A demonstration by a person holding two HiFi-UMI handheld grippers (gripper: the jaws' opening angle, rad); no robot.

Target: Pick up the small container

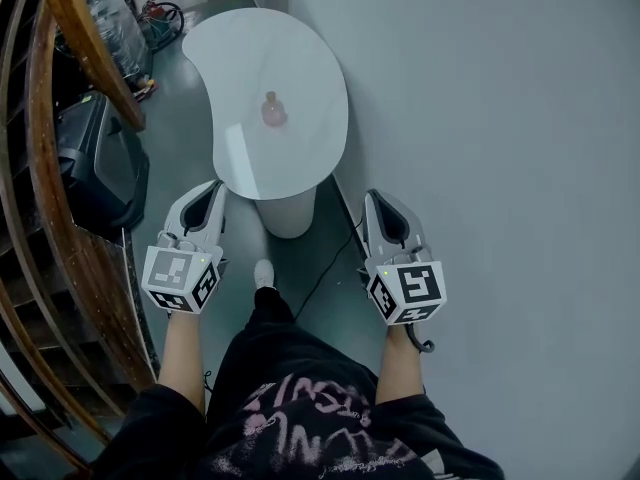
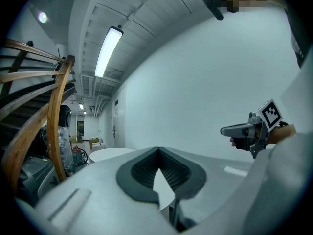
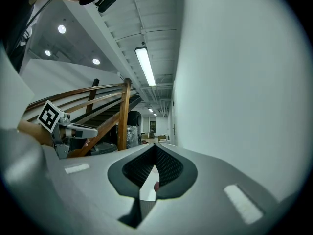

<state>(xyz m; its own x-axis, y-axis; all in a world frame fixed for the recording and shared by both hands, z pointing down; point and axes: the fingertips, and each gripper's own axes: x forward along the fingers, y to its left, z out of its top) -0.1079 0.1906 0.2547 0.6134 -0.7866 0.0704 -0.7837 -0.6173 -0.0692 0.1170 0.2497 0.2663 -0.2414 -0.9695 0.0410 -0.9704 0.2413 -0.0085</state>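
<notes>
1. Head view: small pink container (image 1: 273,110) is seen standing upright on the white curved table (image 1: 290,48) in the upper middle of the frame, well apart from both tools. The left gripper (image 1: 208,200) is held at lower left and the right gripper (image 1: 386,210) at lower right, both short of the table's near edge. Grey floor (image 1: 180,138) lies around the table. A wooden stair rail (image 1: 95,48) runs along the left edge, and a white wall (image 1: 500,118) fills the right side.
2. Left gripper view: the jaws are seen brought together at their tips in the lower middle of the frame, with nothing gripped. Only a narrow opening is left behind the tips, between the dark pads (image 2: 142,170). The table's edge is seen at lower left and the right gripper at the right edge.
3. Right gripper view: the jaws are likewise closed at their tips, and nothing is held. Through the opening behind the tips, a pink speck of the container is made out far beyond, at lower middle. The left gripper is seen at the left side, in front of the stair rail.
</notes>
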